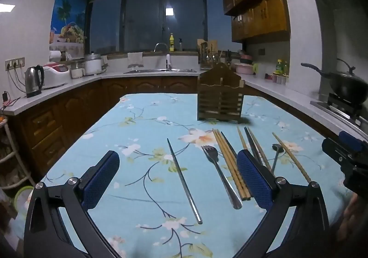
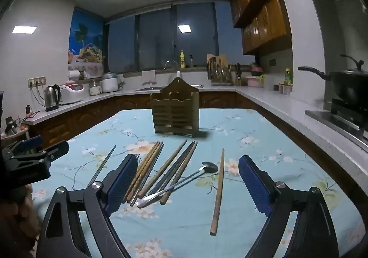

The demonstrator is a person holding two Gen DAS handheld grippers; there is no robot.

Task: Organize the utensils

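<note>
I'm holding both the left gripper and the right gripper spread and empty — utensils lying just ahead, wooden holder standing beyond, awaiting them.

left tongs wide — right tongs wide, empty

Over a table in a floral cloth, we hold our right gripper with its blue-padded jaws spread wide and nothing between the pads. Below the gap lie a metal spoon, crossing a fan of wooden and dark chopsticks, and a single wooden chopstick nearer the right pad. A metal chopstick lies outside the left pad. Straight ahead, beyond the tips, a slatted wooden utensil holder stands upright. Our left gripper shows at the left edge.
</note>
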